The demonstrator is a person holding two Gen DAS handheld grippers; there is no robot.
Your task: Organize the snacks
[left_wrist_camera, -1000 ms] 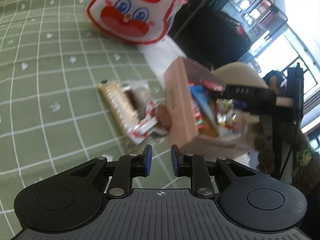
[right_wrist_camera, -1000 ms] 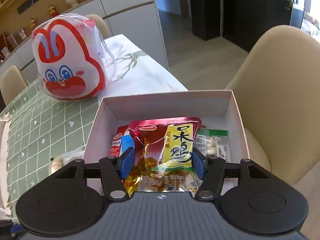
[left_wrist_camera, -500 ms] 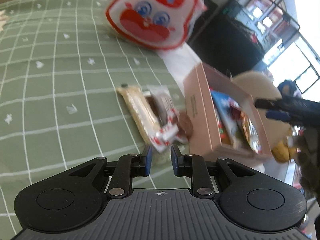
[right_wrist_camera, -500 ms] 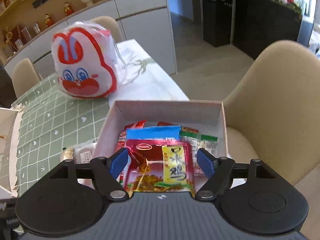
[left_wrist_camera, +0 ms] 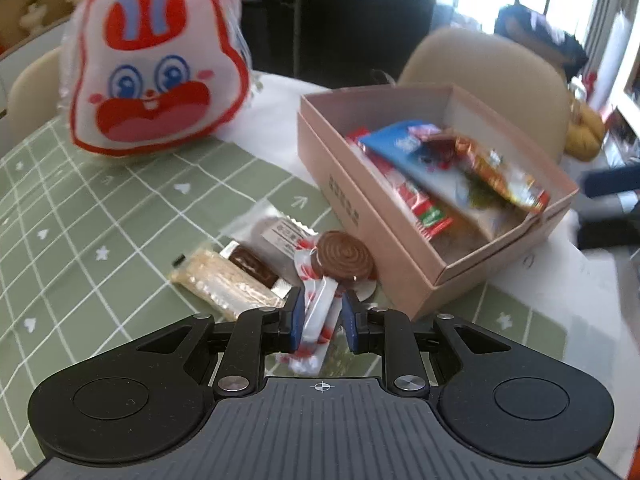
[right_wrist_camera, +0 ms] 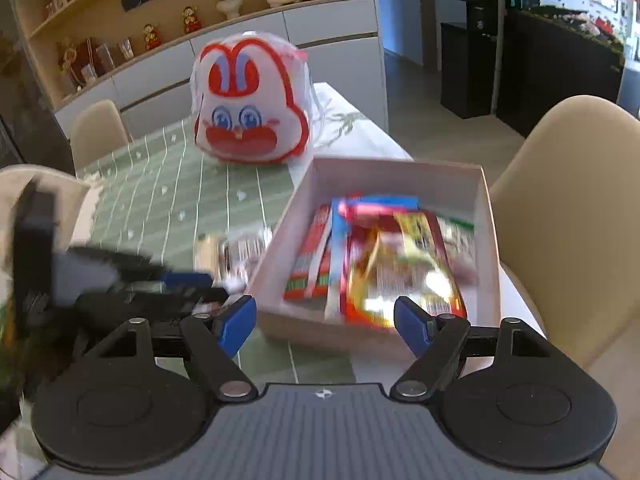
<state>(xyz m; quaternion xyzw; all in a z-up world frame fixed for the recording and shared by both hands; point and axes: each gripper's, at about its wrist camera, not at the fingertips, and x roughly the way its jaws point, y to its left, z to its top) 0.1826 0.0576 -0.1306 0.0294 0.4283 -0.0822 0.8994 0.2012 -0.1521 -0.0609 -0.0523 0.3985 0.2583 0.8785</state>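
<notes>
A pink cardboard box (left_wrist_camera: 344,200) (right_wrist_camera: 486,200) holds several snack packets, with a red-and-yellow packet (right_wrist_camera: 404,276) on top. Left of the box on the green checked cloth lies a small pile: a cracker pack (left_wrist_camera: 224,284), a brown bar (left_wrist_camera: 252,266), a round chocolate biscuit (left_wrist_camera: 344,258) and a red-and-white wrapped candy (left_wrist_camera: 318,316). My left gripper (left_wrist_camera: 320,316) straddles the red-and-white candy, its jaws a narrow gap apart and not pinching it. My right gripper (right_wrist_camera: 324,324) is wide open and empty, above the box's near edge. The left gripper shows blurred in the right wrist view (right_wrist_camera: 188,284).
A big red-and-white rabbit-face bag (left_wrist_camera: 152,60) (right_wrist_camera: 250,116) stands on the table behind the snacks. A beige chair (right_wrist_camera: 576,208) stands right of the box at the table's edge. A sideboard with figurines (right_wrist_camera: 224,12) runs along the far wall.
My left gripper moved forward and down until the red-and-white candy lies between its jaws. My right gripper let go of the red-and-yellow packet into the box, opened wide and pulled back.
</notes>
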